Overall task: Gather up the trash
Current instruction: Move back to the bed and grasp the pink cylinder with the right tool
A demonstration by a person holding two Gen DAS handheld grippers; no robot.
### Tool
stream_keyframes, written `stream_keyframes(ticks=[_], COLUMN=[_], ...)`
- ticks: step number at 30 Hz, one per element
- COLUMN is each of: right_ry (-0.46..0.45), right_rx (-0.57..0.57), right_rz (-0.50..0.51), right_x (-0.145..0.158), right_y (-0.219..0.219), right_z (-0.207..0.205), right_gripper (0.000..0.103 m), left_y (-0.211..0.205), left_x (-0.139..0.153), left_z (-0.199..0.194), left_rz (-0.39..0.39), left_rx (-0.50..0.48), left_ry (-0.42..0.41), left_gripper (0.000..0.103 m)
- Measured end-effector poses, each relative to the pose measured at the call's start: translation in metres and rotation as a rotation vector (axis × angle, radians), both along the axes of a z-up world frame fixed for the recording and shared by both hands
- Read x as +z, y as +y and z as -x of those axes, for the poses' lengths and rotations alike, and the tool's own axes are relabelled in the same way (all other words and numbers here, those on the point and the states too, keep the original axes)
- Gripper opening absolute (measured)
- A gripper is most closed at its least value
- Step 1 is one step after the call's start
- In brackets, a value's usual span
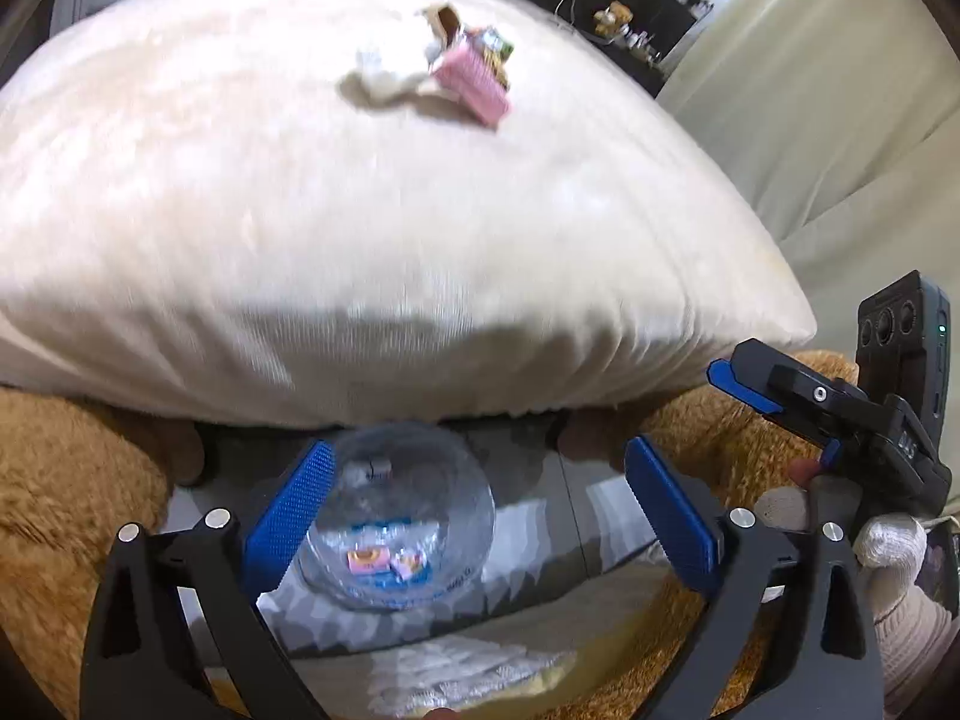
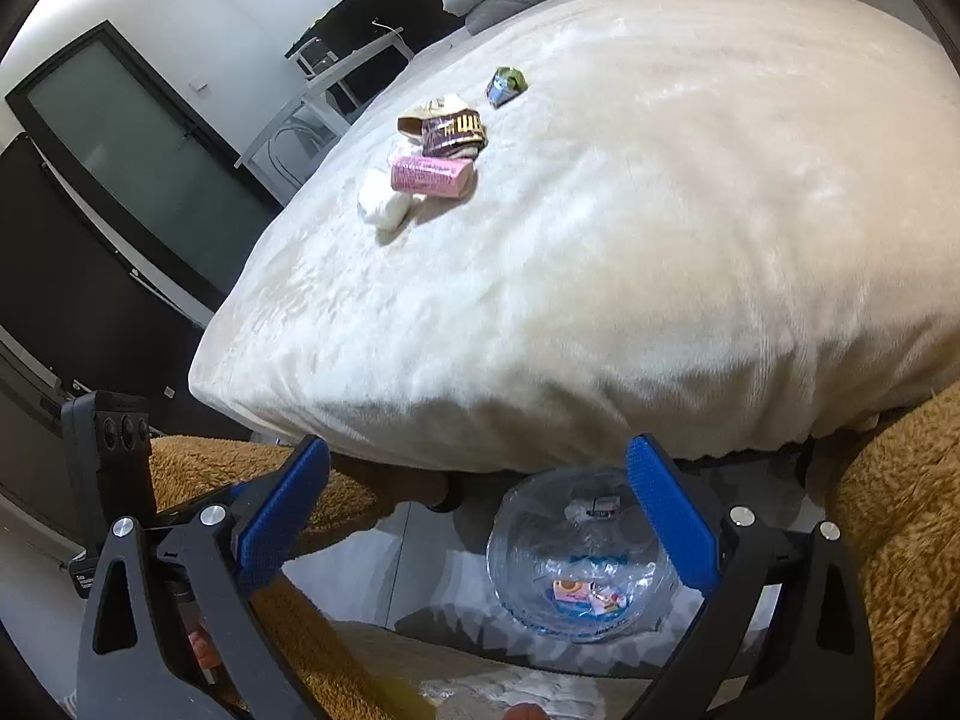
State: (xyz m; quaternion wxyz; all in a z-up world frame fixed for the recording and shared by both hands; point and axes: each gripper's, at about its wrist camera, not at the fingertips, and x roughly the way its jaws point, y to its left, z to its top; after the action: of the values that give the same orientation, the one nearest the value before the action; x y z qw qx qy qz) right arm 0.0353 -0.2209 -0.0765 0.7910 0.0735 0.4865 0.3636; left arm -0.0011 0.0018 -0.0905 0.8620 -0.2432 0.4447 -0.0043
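Trash [image 2: 435, 147] lay far off on the bed [image 2: 600, 300]; both grippers [image 1: 480, 516] [image 2: 474, 516] were spread and empty, so I judged reaching the pink box [image 2: 431, 176] first wisest

Pretty bright, even indoor light in both views, with soft shadows under the cream bed cover [image 2: 600, 300]. The left wrist view is smeared, probably motion blur, so the trash pile [image 1: 444, 69] looks mushy. Heavy fisheye bending and dark corners. Glare on the clear bag [image 2: 579, 558].
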Motion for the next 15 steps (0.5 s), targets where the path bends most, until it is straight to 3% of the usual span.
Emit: stream_keyframes(ticks=[8, 12, 15], right_ry=[-0.131, -0.128, -0.103], right_rx=[0.011, 0.027, 0.029], right_rz=[0.033, 0.04, 0.015], right_x=[0.03, 0.035, 0.036], right_y=[0.023, 0.042, 0.055], right_z=[-0.03, -0.044, -0.057], right_gripper=[0.098, 0.098, 0.098], left_y=[0.037, 0.063, 0.08], left_x=[0.033, 0.048, 0.061], left_z=[-0.017, -0.032, -0.046], left_rz=[-0.036, -0.002, -0.019], left_rx=[0.062, 0.093, 0.11], left_ry=[-0.075, -0.112, -0.135], left_gripper=[0.096, 0.096, 0.096])
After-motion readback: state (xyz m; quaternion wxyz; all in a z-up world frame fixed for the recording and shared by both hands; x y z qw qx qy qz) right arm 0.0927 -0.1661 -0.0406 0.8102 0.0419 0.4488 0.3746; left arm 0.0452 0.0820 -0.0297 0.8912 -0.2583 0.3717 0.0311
